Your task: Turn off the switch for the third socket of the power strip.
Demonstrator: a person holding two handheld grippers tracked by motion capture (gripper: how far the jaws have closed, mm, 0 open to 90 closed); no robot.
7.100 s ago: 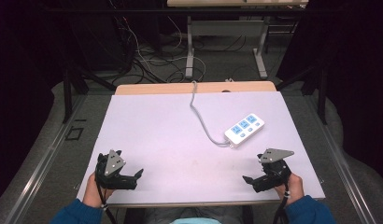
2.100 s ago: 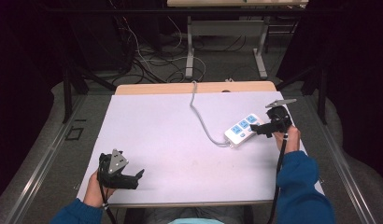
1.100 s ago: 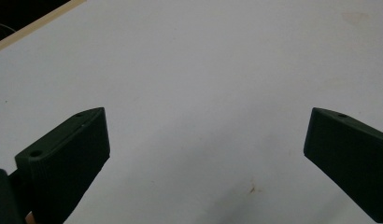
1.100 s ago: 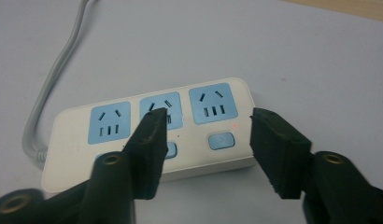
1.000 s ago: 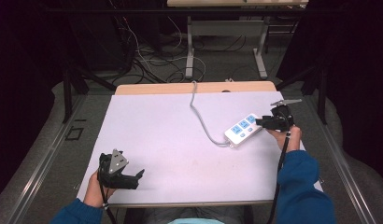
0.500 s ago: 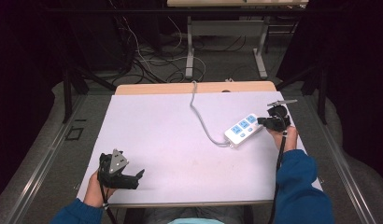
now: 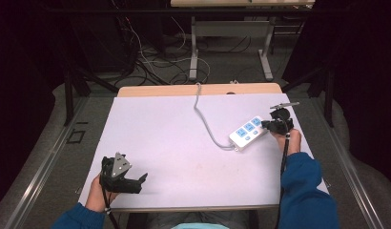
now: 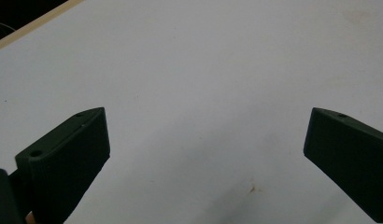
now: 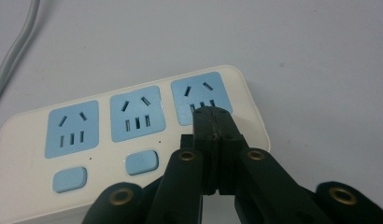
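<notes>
**Clerk:** Power strip (image 7: 248, 131), white, three blue sockets (image 9: 136, 113) in a row with blue switch buttons (image 9: 141, 162) beside them. What does it lie on?

**Checker:** White table (image 7: 174, 143), largest item on the list. The strip lies flat near the right edge, angled, its grey cable (image 7: 205, 121) curving off toward the far edge.

**Clerk:** Next entry, right gripper (image 7: 270, 125).

**Checker:** At the strip's right end. In the right gripper view (image 9: 213, 122) its two black jaws are pressed flat together with nothing between them, and their joined tip stands over the end socket (image 9: 199, 98), beside the third switch position. Whether the tip touches the plastic I cannot tell.

**Clerk:** Left gripper (image 7: 136, 180)?

**Checker:** Near the front left corner of the table, well apart from the strip. Jaws spread wide (image 8: 206, 140) over bare tabletop, holding nothing.

**Clerk:** Smallest item?

**Checker:** A faint brownish speck (image 8: 251, 189) on the table between the left jaws.
</notes>
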